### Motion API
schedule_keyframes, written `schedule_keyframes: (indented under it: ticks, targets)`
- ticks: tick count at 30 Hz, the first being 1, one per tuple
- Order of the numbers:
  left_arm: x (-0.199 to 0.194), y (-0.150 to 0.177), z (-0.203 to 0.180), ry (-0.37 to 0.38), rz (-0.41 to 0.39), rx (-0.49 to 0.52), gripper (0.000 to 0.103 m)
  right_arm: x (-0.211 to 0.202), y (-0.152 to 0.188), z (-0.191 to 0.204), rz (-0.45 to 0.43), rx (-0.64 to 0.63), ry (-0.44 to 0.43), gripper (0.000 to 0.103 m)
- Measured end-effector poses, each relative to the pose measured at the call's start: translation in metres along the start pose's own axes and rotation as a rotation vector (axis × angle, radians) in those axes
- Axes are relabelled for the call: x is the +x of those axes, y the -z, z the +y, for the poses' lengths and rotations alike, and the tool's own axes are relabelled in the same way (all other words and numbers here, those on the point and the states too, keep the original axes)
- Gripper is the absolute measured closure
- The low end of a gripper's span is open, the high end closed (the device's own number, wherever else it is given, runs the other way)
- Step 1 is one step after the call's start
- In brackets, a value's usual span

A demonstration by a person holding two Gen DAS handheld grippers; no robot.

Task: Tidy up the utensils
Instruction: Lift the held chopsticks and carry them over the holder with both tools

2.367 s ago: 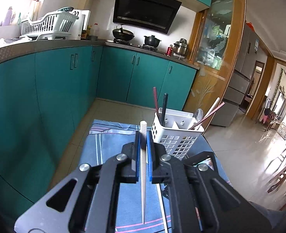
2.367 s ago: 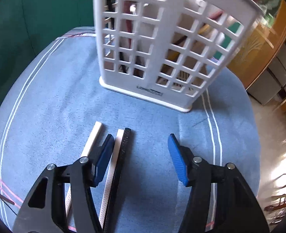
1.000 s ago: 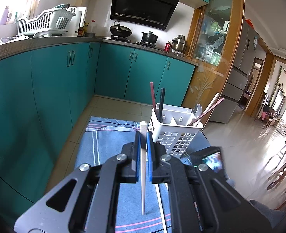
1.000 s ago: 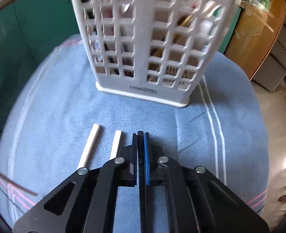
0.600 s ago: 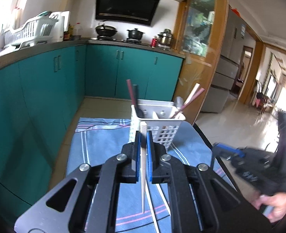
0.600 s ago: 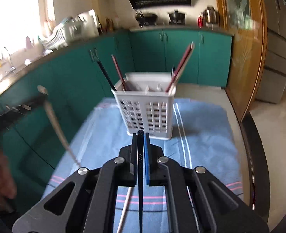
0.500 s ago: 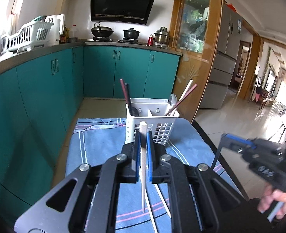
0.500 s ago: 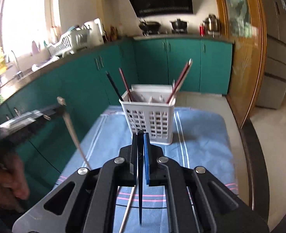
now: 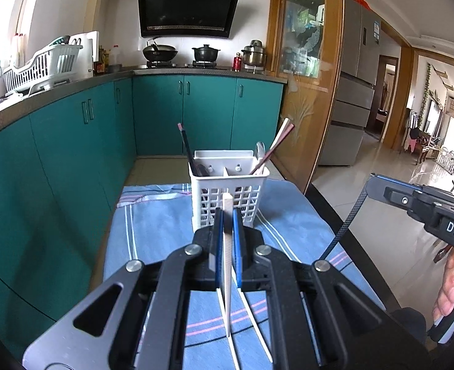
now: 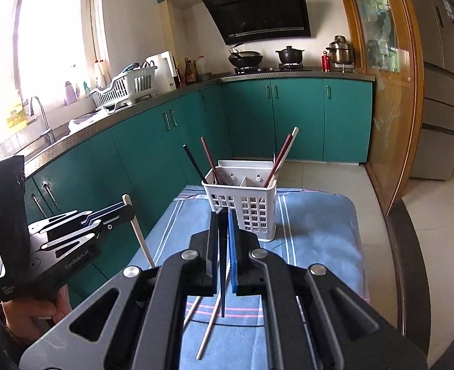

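Above the cloth, each tool clamps one chopstick, angled downward.

- This is looking like a home kitchen: teal cabinets are running under a dark countertop that is bending round a corner.
- A black range hood is hanging over a stove where a wok, a dark pot and a steel pot are sitting.
- A white dish rack is standing on the counter near a tap under a bright window.
- A steel refrigerator is standing past a wooden glass-fronted partition, and a tiled floor is leading to a further room with furniture.
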State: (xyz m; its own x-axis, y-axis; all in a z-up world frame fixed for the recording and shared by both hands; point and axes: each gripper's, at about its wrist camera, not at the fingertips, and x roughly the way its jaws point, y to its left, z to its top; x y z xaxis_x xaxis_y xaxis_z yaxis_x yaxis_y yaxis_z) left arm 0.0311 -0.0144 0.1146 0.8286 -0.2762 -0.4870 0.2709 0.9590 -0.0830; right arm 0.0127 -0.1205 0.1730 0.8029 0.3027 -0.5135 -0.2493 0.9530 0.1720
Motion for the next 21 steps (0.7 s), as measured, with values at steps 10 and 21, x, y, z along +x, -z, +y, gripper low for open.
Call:
schedule_keyframes:
  ticks: [10,21]
  targets:
    - [0.002,-0.010,-0.008,0.012,0.011,-0.012,0.097,-0.002,-0.004,-0.010,0.006,-0.005,-0.028,0.096]
    - [-0.010,-0.151,-0.003,0.065,-0.164,-0.079,0.097,0.005,-0.124,-0.012,-0.127,-0.052,-0.036,0.097]
